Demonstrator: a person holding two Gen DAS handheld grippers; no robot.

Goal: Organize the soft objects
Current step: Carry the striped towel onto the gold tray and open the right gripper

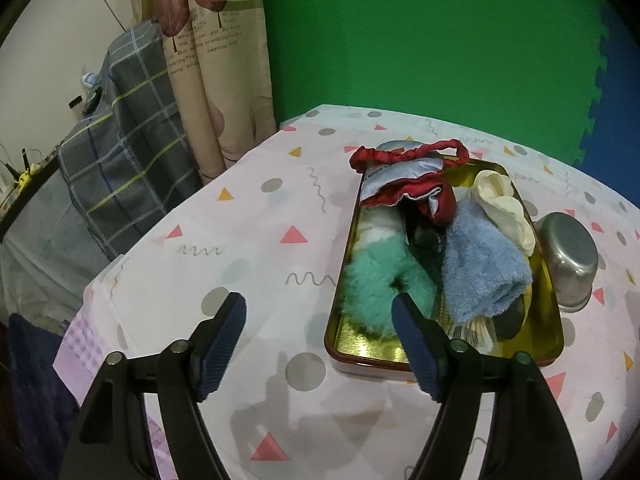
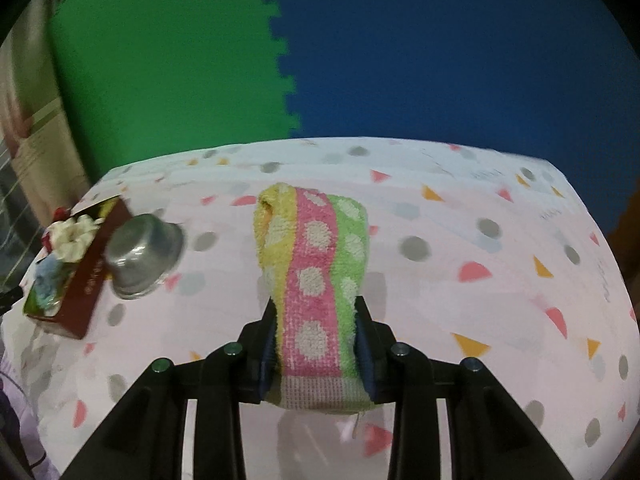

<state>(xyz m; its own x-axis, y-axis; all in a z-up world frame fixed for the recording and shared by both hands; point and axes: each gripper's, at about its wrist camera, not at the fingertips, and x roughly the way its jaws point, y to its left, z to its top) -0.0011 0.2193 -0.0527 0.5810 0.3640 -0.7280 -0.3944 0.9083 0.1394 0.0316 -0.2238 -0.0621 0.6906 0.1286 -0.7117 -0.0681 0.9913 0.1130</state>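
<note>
Jaws of the right gripper [image 2: 316, 332] pinch the striped dotted towel [image 2: 316, 264] near its hemmed end, lifted above the bench [image 2: 460, 280]. Soft and light, it should droop, so a mid-fold grip suits. Left gripper [image 1: 320, 316] hangs spread and empty, angled down beside the tin [image 1: 552, 344] of soft things.

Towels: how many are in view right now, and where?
2. The blue towel lies in the tin on other soft items; the striped polka-dot towel is held in the right gripper. More may be buried.
</note>
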